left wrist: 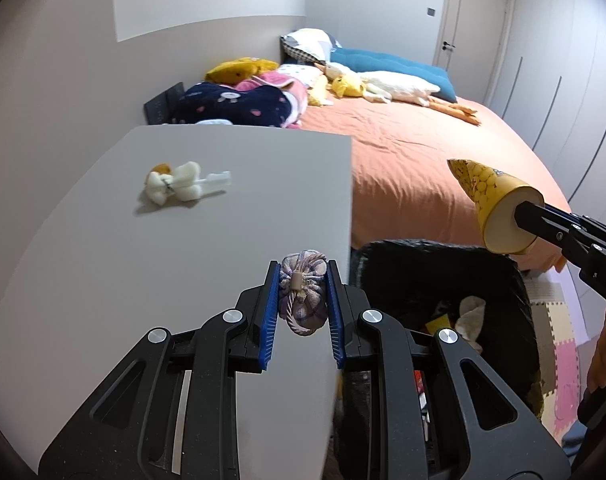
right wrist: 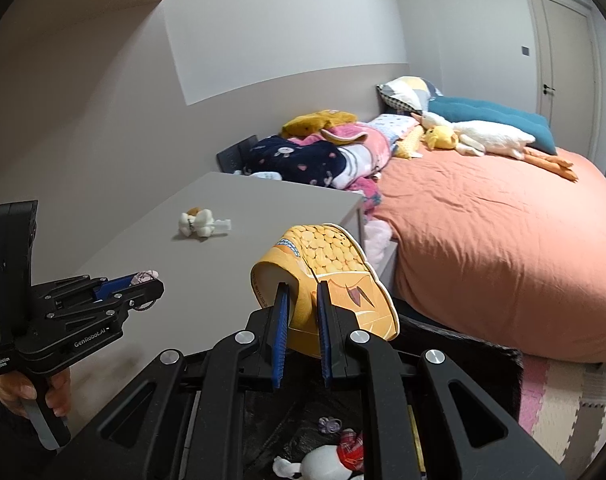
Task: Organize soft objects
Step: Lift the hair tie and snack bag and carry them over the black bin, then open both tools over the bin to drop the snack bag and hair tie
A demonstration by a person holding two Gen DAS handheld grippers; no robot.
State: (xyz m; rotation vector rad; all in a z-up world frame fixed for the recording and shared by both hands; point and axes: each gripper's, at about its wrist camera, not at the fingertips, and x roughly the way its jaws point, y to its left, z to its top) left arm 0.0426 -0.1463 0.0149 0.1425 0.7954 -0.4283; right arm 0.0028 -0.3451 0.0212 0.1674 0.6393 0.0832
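Observation:
My left gripper [left wrist: 303, 280] is shut on a small lilac fabric scrunchie [left wrist: 303, 298], held above the near right edge of the grey table [left wrist: 103, 260]. In the right wrist view that left gripper [right wrist: 149, 280] hangs at the left, a hand on its handle. My right gripper [right wrist: 303, 300] is shut on the wall of a yellow paper cup [right wrist: 335, 264], held on its side above a black bin [right wrist: 483, 364]. The cup [left wrist: 491, 196] also shows at the right of the left wrist view. A small white plush toy [left wrist: 175, 186] lies on the table.
The black bin [left wrist: 443, 272] between table and bed holds soft items, among them a white plush [right wrist: 323, 464]. An orange-covered bed [left wrist: 423, 148] carries a blanket pile [left wrist: 243, 100], a goose plush [left wrist: 399, 88] and pillows. Foam mats [right wrist: 563, 408] cover the floor.

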